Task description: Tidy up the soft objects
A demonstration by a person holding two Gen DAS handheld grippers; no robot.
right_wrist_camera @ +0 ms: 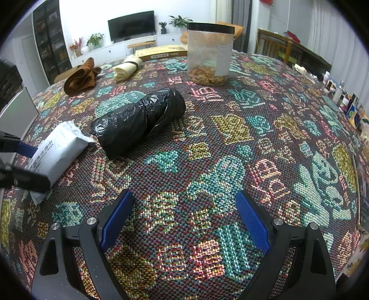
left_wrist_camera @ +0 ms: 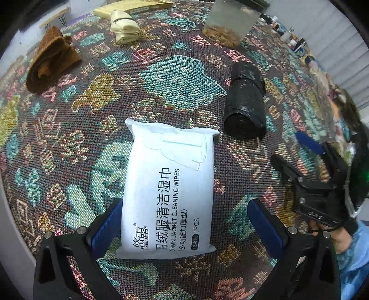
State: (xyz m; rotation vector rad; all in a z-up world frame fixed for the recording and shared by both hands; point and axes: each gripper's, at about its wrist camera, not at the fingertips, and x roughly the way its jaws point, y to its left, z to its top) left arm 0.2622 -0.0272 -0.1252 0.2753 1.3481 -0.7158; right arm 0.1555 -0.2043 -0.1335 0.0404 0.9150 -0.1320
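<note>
Left wrist view. Left gripper [left_wrist_camera: 184, 227]: jaws spread wide, straddling the near end of the wipes pack [left_wrist_camera: 169, 184]; left blue pad [left_wrist_camera: 107, 227] touching or almost touching the pack's edge, right pad clear of it; nothing clamped. Wipes pack: white, flat on the surface [left_wrist_camera: 69, 138], long axis running away from the camera, printed side up. Black bag roll [left_wrist_camera: 245, 101]: lying just beyond and right of the pack, apart from it. Brown cloth [left_wrist_camera: 52, 61]: crumpled, far left. Cream cloth [left_wrist_camera: 124, 26]: rolled, banded with a dark tie, far centre-left. Yellow box [left_wrist_camera: 133, 7]: behind the cream cloth, at the far edge. Clear jar [left_wrist_camera: 230, 20]: upright, far right of centre, brownish contents at the bottom. Right gripper [left_wrist_camera: 299, 157]: at the right margin, over the surface, apart from the pack and roll. Blue sleeve [left_wrist_camera: 355, 253]: lower right corner.

Right wrist view. Right gripper [right_wrist_camera: 184, 219]: jaws wide apart, empty, only patterned surface [right_wrist_camera: 253, 138] between them. Black bag roll [right_wrist_camera: 138, 122]: ahead and left, lying diagonally. Wipes pack [right_wrist_camera: 58, 147]: at the left, beside the roll's near end, left gripper [right_wrist_camera: 23, 161] straddling its near end. Brown cloth [right_wrist_camera: 80, 77] and cream cloth [right_wrist_camera: 128, 67]: far left, near each other, not touching. Jar [right_wrist_camera: 209, 54]: upright, dark lid, far centre. Yellow box [right_wrist_camera: 161, 52]: behind, left of the jar. Small bottles [right_wrist_camera: 346, 101]: crowded along the right edge.
</note>
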